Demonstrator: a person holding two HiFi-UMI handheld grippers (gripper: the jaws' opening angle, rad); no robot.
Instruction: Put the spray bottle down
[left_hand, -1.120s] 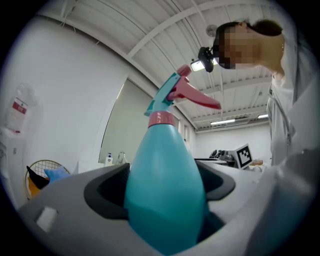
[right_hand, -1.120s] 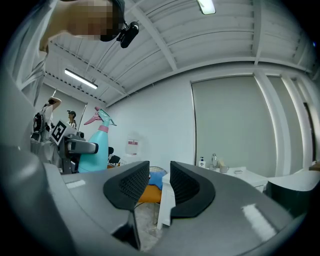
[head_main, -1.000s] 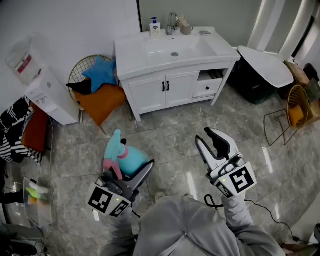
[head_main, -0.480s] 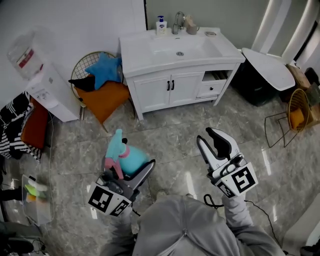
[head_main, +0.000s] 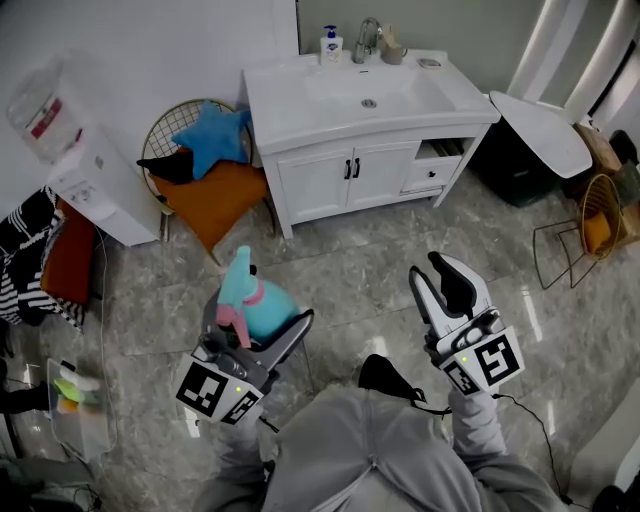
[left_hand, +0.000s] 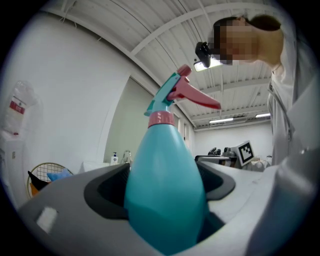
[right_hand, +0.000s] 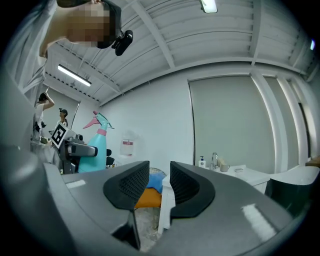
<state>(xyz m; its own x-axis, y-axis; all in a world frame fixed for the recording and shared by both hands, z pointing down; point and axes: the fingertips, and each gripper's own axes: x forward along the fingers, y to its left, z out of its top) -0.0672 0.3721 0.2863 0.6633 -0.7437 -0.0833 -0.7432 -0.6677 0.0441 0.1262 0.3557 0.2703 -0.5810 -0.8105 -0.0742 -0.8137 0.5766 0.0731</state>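
Note:
A teal spray bottle (head_main: 243, 295) with a pink trigger stands upright between the jaws of my left gripper (head_main: 258, 312), which is shut on its body. In the left gripper view the bottle (left_hand: 165, 185) fills the middle, with its nozzle pointing right, and both jaws press its sides. The bottle hangs above the grey marble floor. My right gripper (head_main: 440, 282) is held at the right, away from the bottle. In the right gripper view its jaws (right_hand: 160, 187) stand a narrow gap apart with nothing between them, and the bottle (right_hand: 97, 142) shows far left.
A white vanity (head_main: 290, 100) with a sink and a soap bottle (head_main: 329, 45) stands ahead. To its left are a wire chair with an orange cushion (head_main: 210, 205) and a water dispenser (head_main: 85, 180). A black bin with a white lid (head_main: 540, 130) and a wire basket (head_main: 590, 225) stand right.
The whole view has shifted: the vanity and chair sit slightly further right in the frame. Both grippers keep their pose, and the left one still holds the bottle.

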